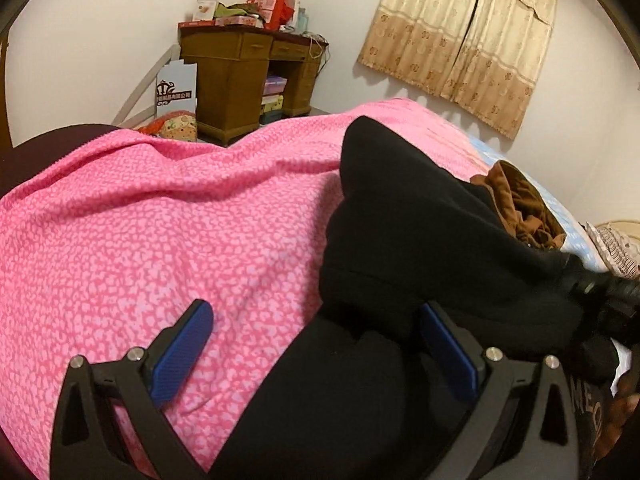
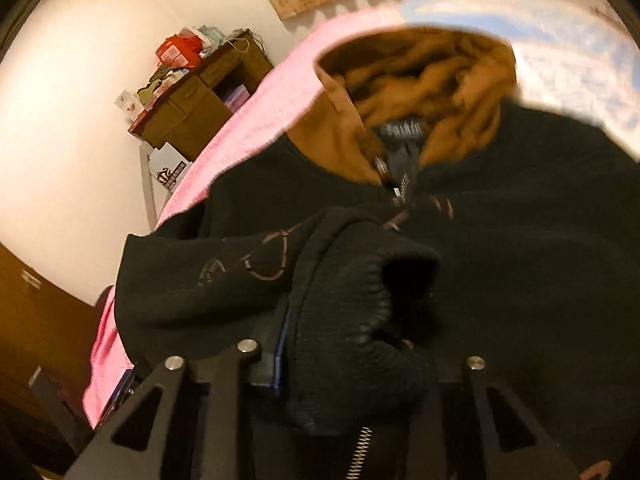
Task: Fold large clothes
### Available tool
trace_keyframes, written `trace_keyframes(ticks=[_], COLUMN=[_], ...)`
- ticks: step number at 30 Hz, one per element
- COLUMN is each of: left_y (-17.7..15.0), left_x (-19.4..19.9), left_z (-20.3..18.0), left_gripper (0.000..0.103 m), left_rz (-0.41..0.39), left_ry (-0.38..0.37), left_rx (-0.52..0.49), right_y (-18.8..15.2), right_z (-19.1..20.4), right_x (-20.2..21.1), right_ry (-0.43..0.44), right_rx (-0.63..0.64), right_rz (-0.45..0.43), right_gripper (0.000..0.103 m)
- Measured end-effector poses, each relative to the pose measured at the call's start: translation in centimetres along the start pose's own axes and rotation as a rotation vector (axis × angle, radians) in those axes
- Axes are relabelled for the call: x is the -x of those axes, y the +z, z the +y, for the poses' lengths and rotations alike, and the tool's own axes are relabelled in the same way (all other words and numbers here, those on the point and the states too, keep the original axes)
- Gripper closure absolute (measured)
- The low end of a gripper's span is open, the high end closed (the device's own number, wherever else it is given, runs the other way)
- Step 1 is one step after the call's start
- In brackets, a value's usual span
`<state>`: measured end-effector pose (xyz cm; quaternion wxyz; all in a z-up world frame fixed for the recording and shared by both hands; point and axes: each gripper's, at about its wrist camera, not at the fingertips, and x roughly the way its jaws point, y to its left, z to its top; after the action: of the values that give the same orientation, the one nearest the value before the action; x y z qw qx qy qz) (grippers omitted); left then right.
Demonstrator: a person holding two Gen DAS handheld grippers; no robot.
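Your left gripper (image 1: 316, 344) gapes wide over the black hoodie (image 1: 420, 232) on the pink blanket (image 1: 160, 216); your right gripper (image 2: 344, 360) clamps the hoodie's ribbed cuff (image 2: 372, 312).

My black jacket (image 1: 420, 240) has a brown lining (image 2: 420, 80) and lies on a pink blanket (image 1: 160, 220) mottled with paler pink. My left gripper (image 1: 316, 344) is black with blue pads (image 1: 188, 348); the curtain (image 1: 460, 36) is beige, flower-patterned.

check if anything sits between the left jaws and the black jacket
Nothing visible does. The left gripper is open just above the pink blanket, and the black jacket already lies partly between its jaws, against the right blue pad. The right gripper already holds a jacket cuff.
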<state>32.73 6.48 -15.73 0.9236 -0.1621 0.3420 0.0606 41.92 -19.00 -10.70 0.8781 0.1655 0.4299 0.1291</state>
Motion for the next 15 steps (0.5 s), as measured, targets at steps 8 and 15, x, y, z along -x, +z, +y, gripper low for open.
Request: trace_keyframes(ticks=[8,15], left_y=[-0.2,-0.3], left_x=[-0.5,-0.8], left_z=[-0.3,-0.9], left_gripper=[0.0,0.0], left_rz=[0.024,0.048], left_ry=[0.059,0.126], left_rx=[-0.034,-0.061], right_y=[2.1,-1.3], right_z=[3.6,-4.8], right_x=[13.0,10.3], right_ry=[-0.045,-0.213], right_rx=[0.218,0.131], right_rz=[-0.371,-0.237], right_gripper=[0.078,0.077])
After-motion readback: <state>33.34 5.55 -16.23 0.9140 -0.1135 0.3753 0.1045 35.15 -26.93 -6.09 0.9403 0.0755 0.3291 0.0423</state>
